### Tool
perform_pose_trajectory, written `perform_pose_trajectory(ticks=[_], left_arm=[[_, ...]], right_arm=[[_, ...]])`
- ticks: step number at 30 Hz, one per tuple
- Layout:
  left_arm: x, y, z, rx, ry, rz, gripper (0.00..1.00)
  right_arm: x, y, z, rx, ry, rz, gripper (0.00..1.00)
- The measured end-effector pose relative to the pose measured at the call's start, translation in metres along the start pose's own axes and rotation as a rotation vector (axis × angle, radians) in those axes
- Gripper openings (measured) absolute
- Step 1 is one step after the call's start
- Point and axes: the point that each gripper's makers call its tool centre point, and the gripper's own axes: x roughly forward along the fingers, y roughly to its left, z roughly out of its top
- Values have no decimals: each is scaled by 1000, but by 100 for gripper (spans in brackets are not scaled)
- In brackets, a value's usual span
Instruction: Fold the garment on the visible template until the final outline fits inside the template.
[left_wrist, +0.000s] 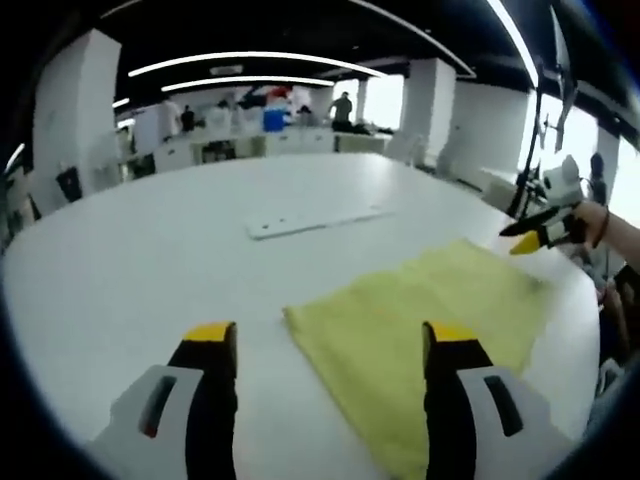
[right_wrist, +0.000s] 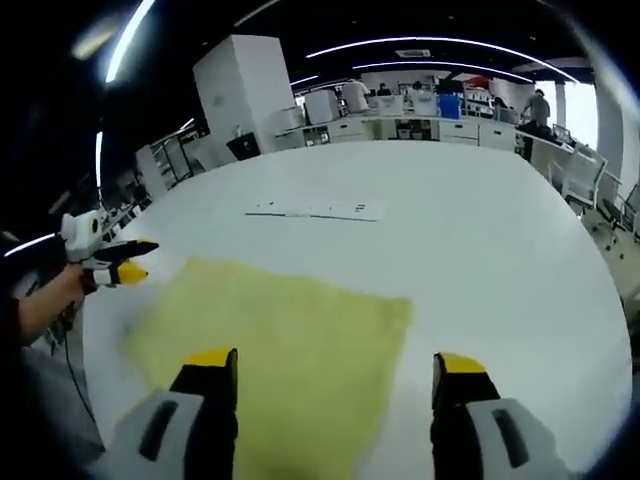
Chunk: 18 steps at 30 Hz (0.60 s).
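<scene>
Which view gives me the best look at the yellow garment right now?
The right gripper view: the yellow garment spreads across the white table with its far edge and corner visible. The left gripper view shows the garment more obliquely, partly behind the left gripper.

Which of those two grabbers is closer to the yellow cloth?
Right, it seems. The right gripper hangs with both jaws over the yellow cloth; the left gripper sits at its corner, one jaw over bare table.

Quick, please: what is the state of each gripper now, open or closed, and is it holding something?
Left gripper: jaws open, holding nothing, above the yellow garment.
Right gripper: jaws open, holding nothing, above the same garment.
</scene>
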Motion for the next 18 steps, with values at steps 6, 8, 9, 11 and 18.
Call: perform_pose_trajectory(ticks=[6,8,9,11,18], left_arm=[[-13,-9,-10,43,19,-28,80],[-20,-14,-13,41,11,-39,82],[-22,-17,-13,36,2,-46,83],[-27,-19,-18,41,7,-54,84],[-39,-25,-34,40,25,-61,84]], right_arm=[[-13,10,-9,-9,16,18,83],[-16,10,-13,-8,18,23,84],[-18,12,-15,-7,20,25,84],[-21,12,-20,-7,28,24,84],[-33,22,-37,5,42,32,83]])
